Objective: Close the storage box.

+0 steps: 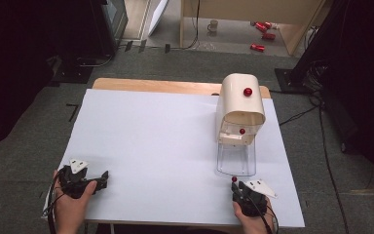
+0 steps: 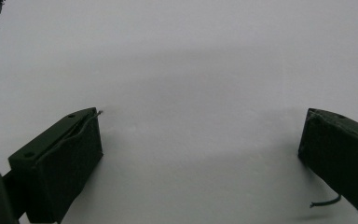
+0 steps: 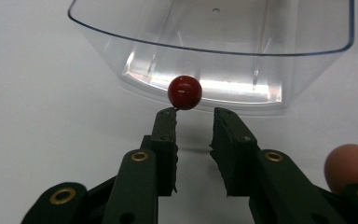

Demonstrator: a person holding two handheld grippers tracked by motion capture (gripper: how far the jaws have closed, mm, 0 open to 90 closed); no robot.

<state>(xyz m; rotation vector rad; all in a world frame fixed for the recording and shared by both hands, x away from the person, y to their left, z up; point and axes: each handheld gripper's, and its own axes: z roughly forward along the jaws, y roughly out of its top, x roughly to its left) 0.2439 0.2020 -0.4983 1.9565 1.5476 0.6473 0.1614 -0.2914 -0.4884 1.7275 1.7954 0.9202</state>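
Where white table (image 1: 165, 146) nears its front edge, right gripper (image 3: 195, 114) partly parted, gripping nothing, red ball (image 3: 184, 92) just beyond the tips, apart. Directly behind: clear bin (image 3: 307, 49), wall blocking the way forward. Farther back, cream dispenser (image 1: 239, 105) over that bin, red knob (image 1: 248, 91) on top. Left gripper (image 2: 200, 135) wide apart, empty, over bare table.

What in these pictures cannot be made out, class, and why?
- Whether the red ball touches the right gripper: right gripper view, angle leaves it unclear.
- Machine interior: high view, its cream hood covers it.
- Floor cans: high view, too small to read.
- Left gripper body: left gripper view, cut off by the bottom edge.
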